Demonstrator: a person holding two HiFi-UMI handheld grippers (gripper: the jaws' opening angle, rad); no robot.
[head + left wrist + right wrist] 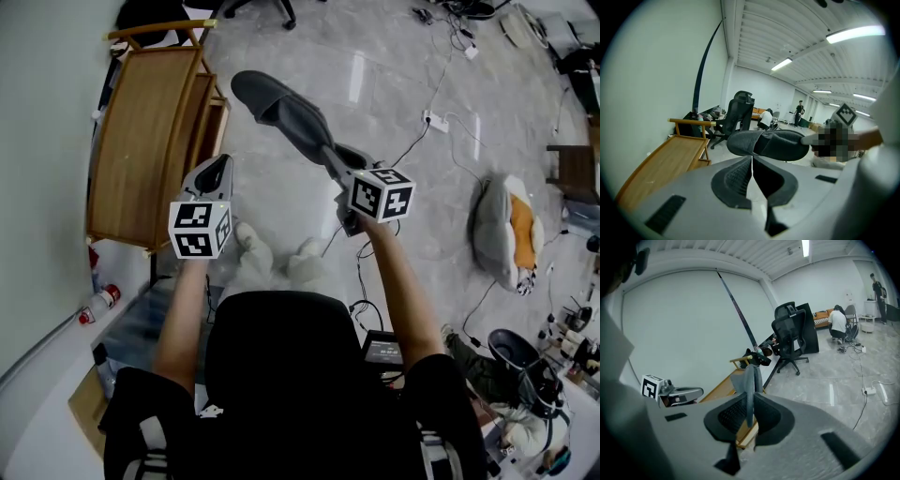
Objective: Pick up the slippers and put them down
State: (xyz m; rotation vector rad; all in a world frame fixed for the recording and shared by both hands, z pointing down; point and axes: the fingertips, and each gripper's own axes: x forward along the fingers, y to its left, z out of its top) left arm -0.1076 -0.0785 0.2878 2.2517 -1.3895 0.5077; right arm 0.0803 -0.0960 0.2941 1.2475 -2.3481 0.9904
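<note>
**One grey slipper held in the air beside the wooden rack**

The person is standing over a pale marbled floor (375, 66) with a pair of tongs in each hand, and both are pointing forward and somewhat down. The right gripper (330, 157) is clamping a grey slipper (281, 105) by its rear end. In the right gripper view its jaws (750, 408) are sitting nearly together, with only the thin edge of the slipper (752, 378) pinched between the pads. The slipper is hanging clear of the floor, its toe reaching away from the person and toward the wooden rack (150, 141) that is standing against the wall.

The left gripper (222, 163) is hovering just to the right of the rack's front corner, apart from the slipper. Its own view is showing the jaws (752, 165) pressed together with nothing between them. From there the slipper (768, 143) is showing side-on, lying roughly level in the air with its open top facing the camera.

The rack (670, 157) is slanting, with a round rail across its far end. A black office chair (790, 331) is standing beyond it. A white power strip (435, 120) with trailing cables is lying on the floor to the right, and a grey and orange bundle (506, 230) is resting farther right. A bottle with a red cap (98, 302) is lying near the wall at the person's left. At the far end of the room a person (838, 322) is crouching.
</note>
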